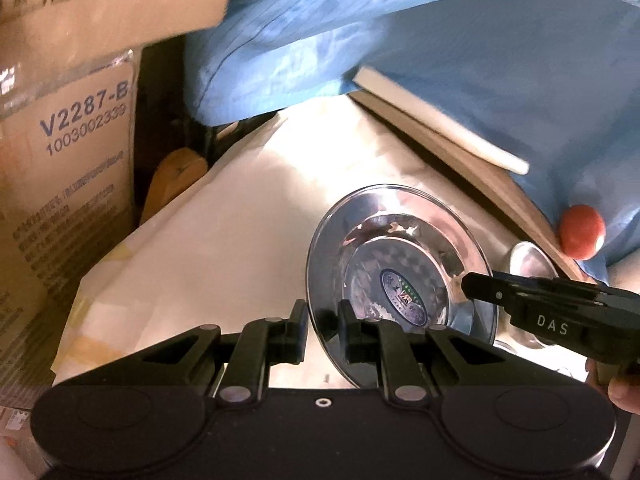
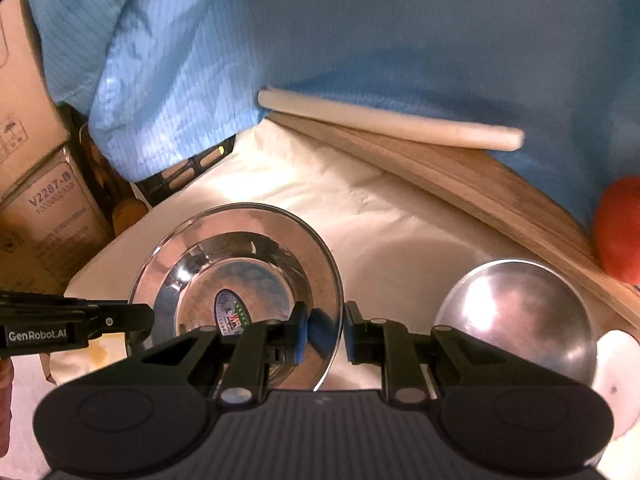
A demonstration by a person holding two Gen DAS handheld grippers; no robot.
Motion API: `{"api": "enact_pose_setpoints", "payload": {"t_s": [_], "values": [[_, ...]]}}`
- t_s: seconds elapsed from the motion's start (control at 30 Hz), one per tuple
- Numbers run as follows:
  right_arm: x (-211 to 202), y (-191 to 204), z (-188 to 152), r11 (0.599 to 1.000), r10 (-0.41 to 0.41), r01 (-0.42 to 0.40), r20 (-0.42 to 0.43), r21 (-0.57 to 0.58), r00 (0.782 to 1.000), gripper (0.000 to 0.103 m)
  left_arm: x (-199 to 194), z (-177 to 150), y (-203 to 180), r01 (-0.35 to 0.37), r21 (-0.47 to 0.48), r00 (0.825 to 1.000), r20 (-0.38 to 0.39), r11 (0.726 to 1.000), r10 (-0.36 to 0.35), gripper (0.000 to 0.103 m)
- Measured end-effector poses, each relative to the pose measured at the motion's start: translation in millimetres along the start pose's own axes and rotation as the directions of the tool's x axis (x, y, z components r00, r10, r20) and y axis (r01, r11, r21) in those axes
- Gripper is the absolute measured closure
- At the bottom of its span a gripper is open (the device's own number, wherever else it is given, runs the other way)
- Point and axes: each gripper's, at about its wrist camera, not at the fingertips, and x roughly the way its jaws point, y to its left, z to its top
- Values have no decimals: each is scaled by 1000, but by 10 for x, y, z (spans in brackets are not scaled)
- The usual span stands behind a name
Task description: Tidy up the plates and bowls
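Note:
A shiny steel plate [image 1: 400,236] with a round sticker in its well is held tilted over the white-covered table [image 1: 240,220]. My left gripper [image 1: 322,320] is shut on its near left rim. My right gripper [image 1: 466,286] reaches in from the right and pinches the opposite rim. In the right wrist view the same plate [image 2: 240,248] has its right rim between the pads of my right gripper [image 2: 326,324], while the left gripper [image 2: 150,318] grips its left edge. A steel bowl [image 2: 520,312] lies upside down to the right of the plate.
A wooden board [image 2: 500,200] with a white slab [image 2: 392,124] on it runs along the far side. A red round fruit [image 2: 620,228] and a white dish [image 2: 616,380] sit at the right. Cardboard boxes [image 1: 68,160] stand left. A person's blue garment [image 1: 440,40] fills the top.

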Motion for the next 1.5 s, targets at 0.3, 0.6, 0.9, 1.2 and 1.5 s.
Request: {"api": "enact_pose_setpoints", "payload": {"t_s": [0.3,0.6,0.9,1.2,1.5], "values": [[-436,-254,-266,996,-41,38,38,81,998,82,-92,-107,-330,65,83,998,-16,994,-64,87],[-750,-457,-673,982,-79,70,47,177,996,82,-72,-242,-663,120,187,991,-84,975,-105,87],[-927,-507,-1119,962,-83,73,28,265,996,82,-28,-389,-817,144,293,980,-173,945,-96,87],[-950,-451,-1383,949,-64,66,-15,310,998,82,44,-513,-866,139,374,969,-242,917,-48,86],[-958,-465,-1436,940,-66,75,-37,333,997,82,95,-585,-952,120,427,968,-250,896,-11,85]]}}
